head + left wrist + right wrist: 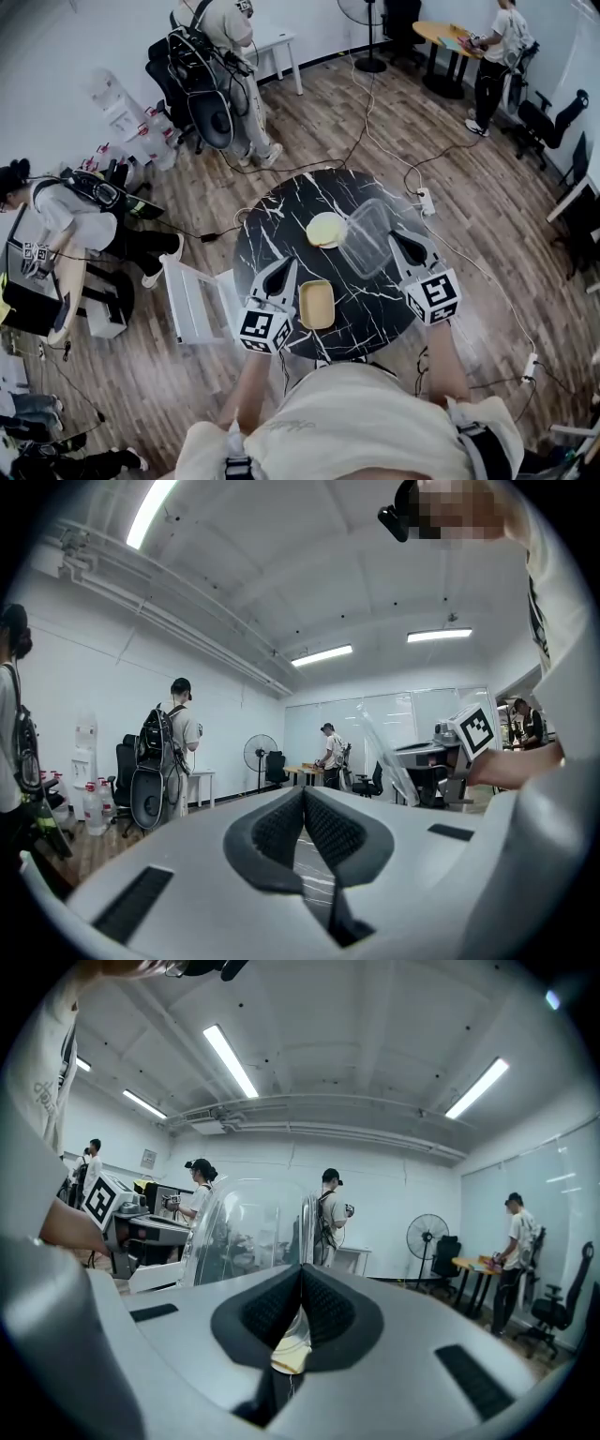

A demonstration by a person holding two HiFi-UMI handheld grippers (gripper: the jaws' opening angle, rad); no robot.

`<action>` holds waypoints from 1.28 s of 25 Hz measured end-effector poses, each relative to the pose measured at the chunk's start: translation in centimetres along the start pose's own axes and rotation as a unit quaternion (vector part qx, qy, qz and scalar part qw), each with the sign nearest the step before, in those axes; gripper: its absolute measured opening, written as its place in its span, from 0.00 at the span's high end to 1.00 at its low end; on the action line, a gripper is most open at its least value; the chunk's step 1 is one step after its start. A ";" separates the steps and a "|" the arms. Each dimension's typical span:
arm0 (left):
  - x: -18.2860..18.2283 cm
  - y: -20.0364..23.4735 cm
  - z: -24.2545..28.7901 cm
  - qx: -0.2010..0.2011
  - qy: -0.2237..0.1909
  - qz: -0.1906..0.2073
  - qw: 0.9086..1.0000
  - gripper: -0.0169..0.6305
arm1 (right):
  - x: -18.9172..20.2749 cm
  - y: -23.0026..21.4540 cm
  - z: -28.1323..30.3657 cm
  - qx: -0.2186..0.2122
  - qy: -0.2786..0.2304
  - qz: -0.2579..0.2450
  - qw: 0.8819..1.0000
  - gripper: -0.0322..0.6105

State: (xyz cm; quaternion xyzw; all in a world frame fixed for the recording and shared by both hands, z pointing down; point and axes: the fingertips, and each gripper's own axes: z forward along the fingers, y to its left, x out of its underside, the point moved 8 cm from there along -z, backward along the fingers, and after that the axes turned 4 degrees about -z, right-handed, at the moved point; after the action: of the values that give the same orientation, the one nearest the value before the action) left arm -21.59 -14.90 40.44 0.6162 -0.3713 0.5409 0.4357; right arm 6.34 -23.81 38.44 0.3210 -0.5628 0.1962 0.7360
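On the round black marble table (281, 220) my right gripper (397, 238) is shut on the rim of a clear plastic container (366, 239). In the right gripper view the container (246, 1232) rises tilted just beyond the shut gripper (302, 1269), and a pale yellow round lid (289, 1349) shows below the jaws. That lid (326, 229) lies left of the container. A yellow rectangular box (317, 304) sits near the table's front edge. My left gripper (282, 266) is shut and empty, just left of the box. The left gripper view shows the gripper (305, 794) and the tilted container (389, 761).
A white bench (192, 300) stands against the table's left side. A power strip (424, 200) and cables lie on the wood floor by the right. Several people stand or sit around the room, with office chairs (548, 122), a fan (367, 19) and a yellow table (441, 33).
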 end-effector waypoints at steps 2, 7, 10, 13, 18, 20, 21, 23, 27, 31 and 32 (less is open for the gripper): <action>-0.4 -0.1 0.2 0.001 -0.003 0.005 1.000 0.95 | -0.2 -0.2 -0.1 0.001 -0.004 0.002 1.000 0.94; -0.9 -0.1 0.4 0.001 -0.008 0.014 1.000 0.95 | -0.8 -0.3 -0.3 0.004 -0.013 0.001 1.000 0.94; -1.0 -0.2 0.5 0.001 -0.009 0.018 1.000 0.95 | -0.8 -0.5 -0.3 0.005 -0.017 0.002 1.000 0.94; -1.1 -0.3 0.5 0.000 -0.008 0.017 1.000 0.95 | -1.0 -0.6 -0.3 0.003 -0.018 0.005 1.000 0.94; -0.7 -0.7 0.2 0.000 -0.002 0.015 1.000 0.95 | -1.1 -0.5 -0.4 0.000 -0.017 0.004 1.000 0.94; -0.6 -0.8 0.0 0.000 -0.001 0.016 1.000 0.95 | -1.0 -0.5 -0.4 0.000 -0.018 0.004 1.000 0.94; -0.6 -0.8 0.0 0.000 0.000 0.017 1.000 0.95 | -0.9 -0.4 -0.4 -0.001 -0.018 0.005 1.000 0.94; -0.6 -0.8 -0.2 0.000 0.000 0.019 1.000 0.95 | -0.8 -0.3 -0.4 -0.002 -0.017 0.006 1.000 0.94; -0.8 -0.7 -0.2 0.000 0.004 0.019 1.000 0.95 | -0.8 -0.1 -0.2 -0.008 -0.013 0.005 1.000 0.94; -0.6 -1.0 -0.1 0.006 0.010 0.019 1.000 0.95 | -0.9 -0.1 0.0 -0.009 -0.012 0.004 1.000 0.94; -0.6 -1.0 0.0 0.008 0.011 0.019 1.000 0.95 | -0.9 -0.1 0.0 -0.009 -0.013 0.004 1.000 0.94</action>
State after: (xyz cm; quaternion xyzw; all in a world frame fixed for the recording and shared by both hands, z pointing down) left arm -20.72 -14.52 39.72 0.6065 -0.3740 0.5586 0.4246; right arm 6.16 -23.85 37.56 0.3150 -0.5753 0.1901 0.7305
